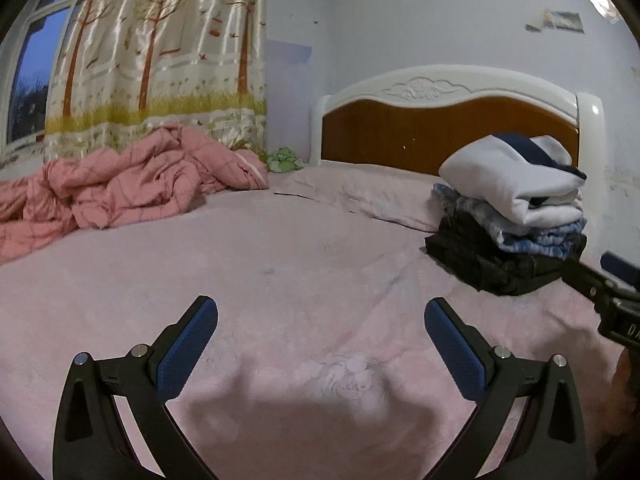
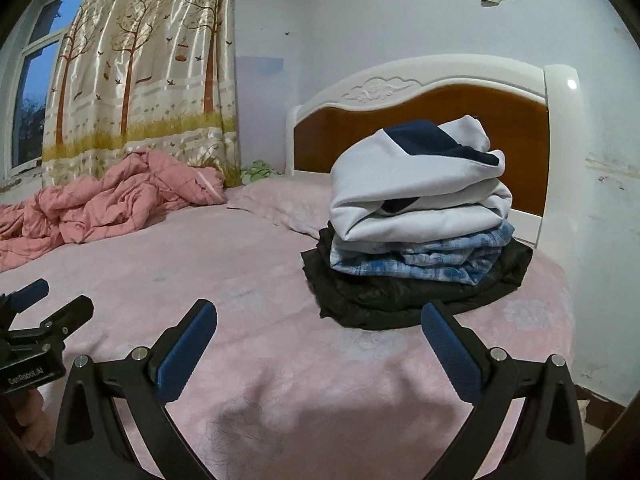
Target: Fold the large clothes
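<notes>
Left gripper (image 1: 320,344): spread wide, holding nothing, hovering over bare pink sheet (image 1: 280,264).
Right gripper (image 2: 318,346): likewise spread wide and empty, just short of the clothes stack; blue pads (image 2: 188,354) facing inward.
Stack of folded clothes (image 2: 420,232): resting on the bed near the headboard (image 2: 440,116), toward the right side.
Top layer: white garment with navy panel (image 2: 416,176).
Middle layer: blue plaid shirt (image 2: 436,258).
Bottom layer: black jacket (image 2: 384,300), lying flat on the sheet.
Pink quilt (image 1: 132,184): crumpled at far left, below the tree-print curtain (image 1: 160,48), well apart from the stack.
Pillow (image 1: 360,192): lying against the headboard, beside the stack.
</notes>
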Demonstrator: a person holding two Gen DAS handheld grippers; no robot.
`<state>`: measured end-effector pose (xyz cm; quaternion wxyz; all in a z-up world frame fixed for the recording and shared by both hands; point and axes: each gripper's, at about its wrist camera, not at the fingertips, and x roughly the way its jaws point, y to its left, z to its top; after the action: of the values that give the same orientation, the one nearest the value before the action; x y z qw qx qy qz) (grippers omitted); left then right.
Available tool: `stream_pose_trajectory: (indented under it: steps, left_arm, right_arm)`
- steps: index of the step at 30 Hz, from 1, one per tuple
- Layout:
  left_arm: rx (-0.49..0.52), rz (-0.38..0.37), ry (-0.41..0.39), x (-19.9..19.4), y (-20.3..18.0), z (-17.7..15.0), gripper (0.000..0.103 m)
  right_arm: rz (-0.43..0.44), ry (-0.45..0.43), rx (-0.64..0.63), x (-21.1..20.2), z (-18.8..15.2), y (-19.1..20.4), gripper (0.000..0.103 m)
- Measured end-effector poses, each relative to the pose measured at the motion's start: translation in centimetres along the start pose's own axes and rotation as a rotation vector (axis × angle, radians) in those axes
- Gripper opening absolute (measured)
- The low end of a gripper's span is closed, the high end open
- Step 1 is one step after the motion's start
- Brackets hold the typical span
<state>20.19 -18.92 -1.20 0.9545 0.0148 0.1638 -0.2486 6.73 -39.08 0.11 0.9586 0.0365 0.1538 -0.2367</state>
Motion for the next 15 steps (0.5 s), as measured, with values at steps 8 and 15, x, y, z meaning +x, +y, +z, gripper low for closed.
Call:
stream_pose_trajectory:
  steps: [8,15]
  left_arm:
    - [-0.075,-0.024,-0.029,-0.8,1.5,-0.2,0.103]
    - [-0.007,-0.012,-0.041,-1.1,0.1,-0.1,0.103]
  right_arm:
    - [-0.013,0.015,0.013,0.1,-0.5,-0.2,0.103]
    - [-0.023,0.004,-0.034,0.1,-0.6,0.3,0.103]
